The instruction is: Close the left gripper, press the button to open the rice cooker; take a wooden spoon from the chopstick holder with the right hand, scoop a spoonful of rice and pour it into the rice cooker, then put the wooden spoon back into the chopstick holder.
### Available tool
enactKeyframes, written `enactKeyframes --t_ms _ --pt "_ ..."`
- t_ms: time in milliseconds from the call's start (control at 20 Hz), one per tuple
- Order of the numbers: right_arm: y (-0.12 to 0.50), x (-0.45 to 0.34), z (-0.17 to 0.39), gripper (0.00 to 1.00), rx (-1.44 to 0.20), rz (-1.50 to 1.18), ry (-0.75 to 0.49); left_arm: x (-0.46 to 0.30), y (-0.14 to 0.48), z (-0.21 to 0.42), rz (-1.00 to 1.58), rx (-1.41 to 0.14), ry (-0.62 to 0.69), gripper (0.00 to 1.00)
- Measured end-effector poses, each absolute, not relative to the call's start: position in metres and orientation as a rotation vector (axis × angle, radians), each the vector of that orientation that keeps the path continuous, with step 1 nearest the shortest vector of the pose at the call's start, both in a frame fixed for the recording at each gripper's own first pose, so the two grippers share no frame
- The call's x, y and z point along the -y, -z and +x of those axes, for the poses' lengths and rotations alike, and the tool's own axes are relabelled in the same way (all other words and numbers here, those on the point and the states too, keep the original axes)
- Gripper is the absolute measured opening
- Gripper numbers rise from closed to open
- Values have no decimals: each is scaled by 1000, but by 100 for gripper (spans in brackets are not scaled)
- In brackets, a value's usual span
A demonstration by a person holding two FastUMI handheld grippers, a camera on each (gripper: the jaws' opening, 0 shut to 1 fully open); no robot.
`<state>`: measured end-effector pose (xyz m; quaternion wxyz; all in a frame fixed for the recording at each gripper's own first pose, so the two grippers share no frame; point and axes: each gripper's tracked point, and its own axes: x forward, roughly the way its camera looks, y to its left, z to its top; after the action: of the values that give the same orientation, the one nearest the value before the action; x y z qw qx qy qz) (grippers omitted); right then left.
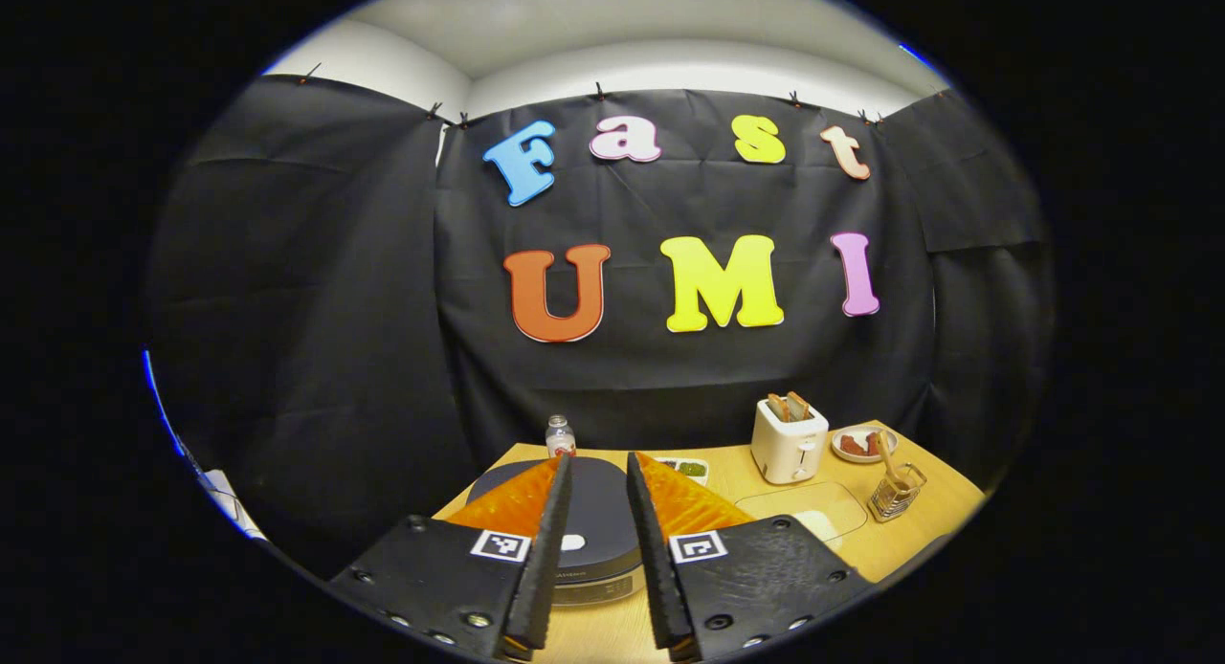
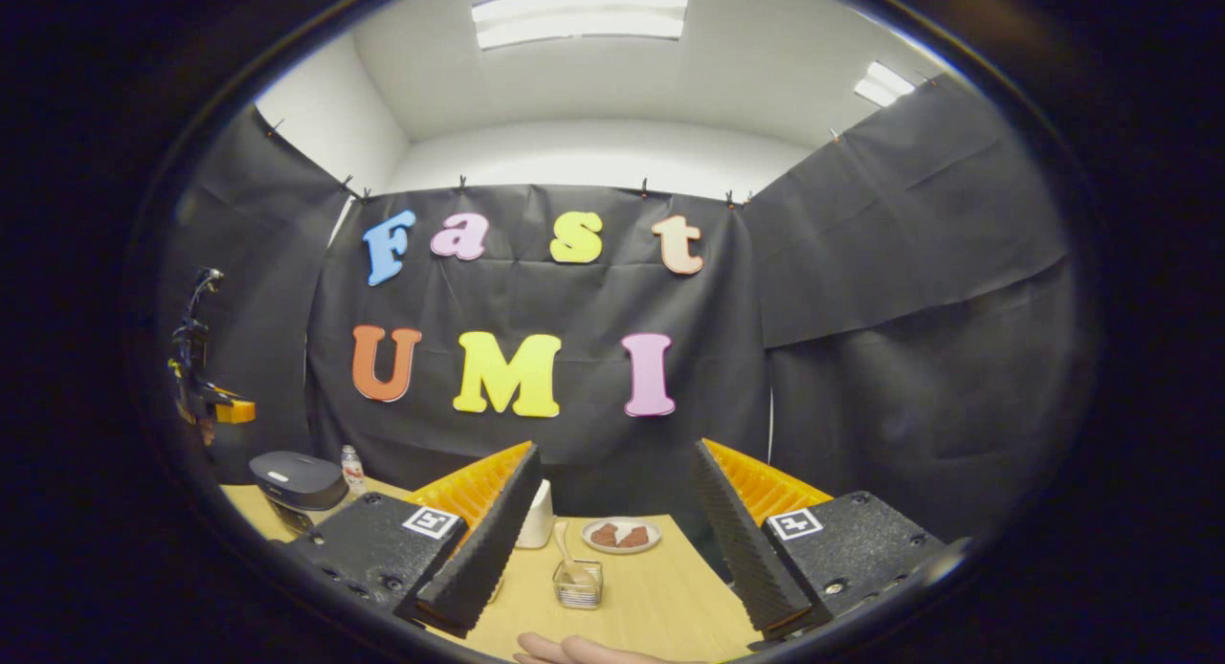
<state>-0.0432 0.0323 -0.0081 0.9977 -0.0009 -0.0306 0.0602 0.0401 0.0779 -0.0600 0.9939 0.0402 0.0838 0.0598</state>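
While the rice cooker (image 1: pixel 574 520) sits lid-down at lower centre of the left gripper view, we hold the left gripper (image 1: pixel 598 511) released above it; next it must clench, then press the button. Our right gripper (image 2: pixel 612 530) hangs spread above the chopstick holder (image 2: pixel 578 584) holding the wooden spoon (image 2: pixel 567 552); a toaster (image 1: pixel 788 440) stands near.

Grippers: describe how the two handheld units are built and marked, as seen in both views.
The left gripper and right gripper look alike: two long wedge-shaped fingers with ridged inner faces, backed by orange ribbed plastic. Each finger sits on a black textured plate with screws, carrying a small square black-and-white marker. No sleeves or cables are visible.
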Motion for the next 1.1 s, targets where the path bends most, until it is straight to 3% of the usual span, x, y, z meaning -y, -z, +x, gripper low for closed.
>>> enactKeyframes --t_ms 200,550,1100 --pt "25 -41 -40 100 31 4 -142 -100 97 49 40 -292 -180 0" --pt "42 -37 -30 100 3 14 -141 -130 175 69 42 -518 -250 0" --pt "76 -38 -17 100 -73 69 -136 -139 212 73 47 -621 -308 0"
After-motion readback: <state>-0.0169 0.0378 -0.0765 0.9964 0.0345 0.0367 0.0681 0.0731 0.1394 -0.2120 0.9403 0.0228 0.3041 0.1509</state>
